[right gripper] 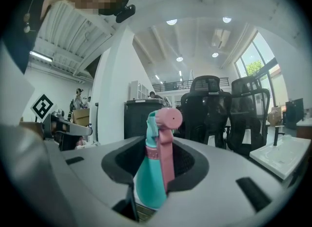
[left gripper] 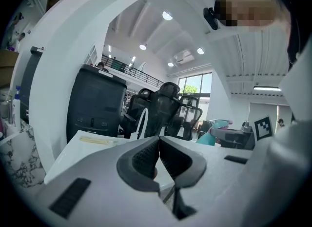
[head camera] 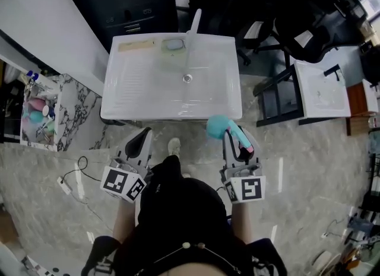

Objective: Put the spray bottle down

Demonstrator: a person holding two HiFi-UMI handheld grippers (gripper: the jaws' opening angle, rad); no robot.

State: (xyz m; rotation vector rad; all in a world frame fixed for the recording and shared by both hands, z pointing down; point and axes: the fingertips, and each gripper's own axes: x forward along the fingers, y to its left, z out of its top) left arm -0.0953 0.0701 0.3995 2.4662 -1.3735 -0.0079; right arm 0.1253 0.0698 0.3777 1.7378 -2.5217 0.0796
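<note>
Spray bottle (right gripper: 152, 175), teal with a pink nozzle and trigger, sits clamped between the pads of the right gripper (head camera: 237, 144); the jaws stand partly apart, pressing the bottle from both sides; in the right gripper view it stands upright, nozzle at the top. Seen from the head view, the bottle is held in the air just off the near edge of a white sink (head camera: 119, 100), touching no surface, with grey floor tiles (head camera: 297, 162) below it. The left gripper (head camera: 142, 139) hangs level beside it, on the other side of the person's body; its two jaws meet pad to pad with nothing between them. A tall tap (head camera: 193, 28) rises at the back of the sink; a marble-patterned counter (head camera: 74, 111) stands to its left; black office chairs (head camera: 309, 25) crowd the far right.
</note>
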